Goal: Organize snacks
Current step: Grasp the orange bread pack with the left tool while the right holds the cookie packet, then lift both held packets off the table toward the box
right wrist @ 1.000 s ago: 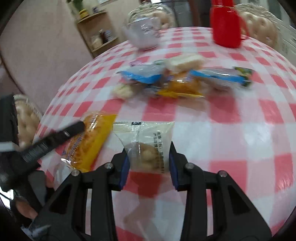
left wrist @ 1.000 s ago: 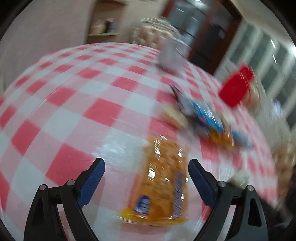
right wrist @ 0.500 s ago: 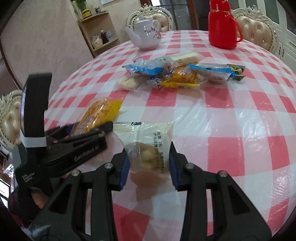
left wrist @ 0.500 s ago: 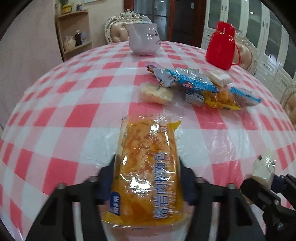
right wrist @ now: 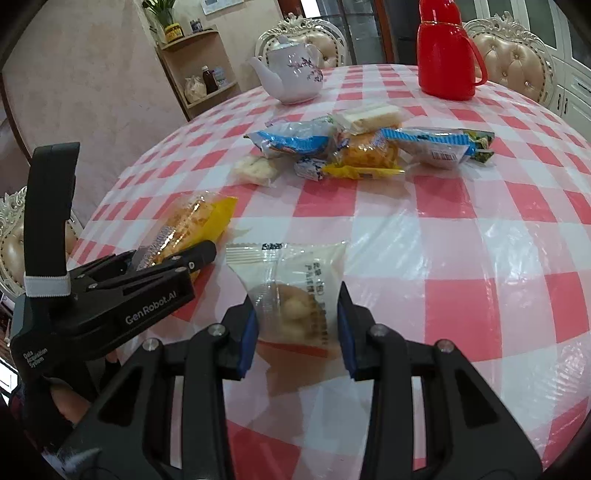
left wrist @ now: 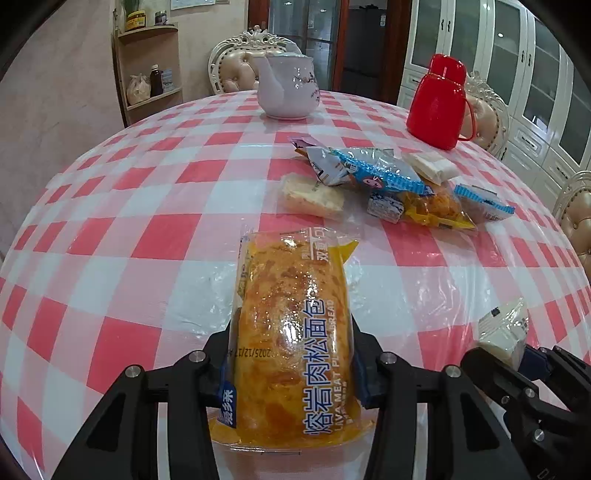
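Observation:
A long orange meat-floss bread packet lies lengthwise between the jaws of my left gripper. The jaws are closing, and the blue pads press its sides. In the right wrist view the same packet sticks out of the left gripper just above the checked tablecloth. My right gripper is shut on a small white pastry packet, which it holds close over the cloth. That packet also shows at the lower right of the left wrist view.
A pile of several wrapped snacks lies mid-table, beyond both grippers. Behind it stand a white teapot and a red flask. Padded chairs ring the round table, and a corner shelf stands at the back left.
The left gripper's jaws went from wide open around the orange bread packet to closed against its sides, and its view steadied. The right gripper kept still with the white packet.

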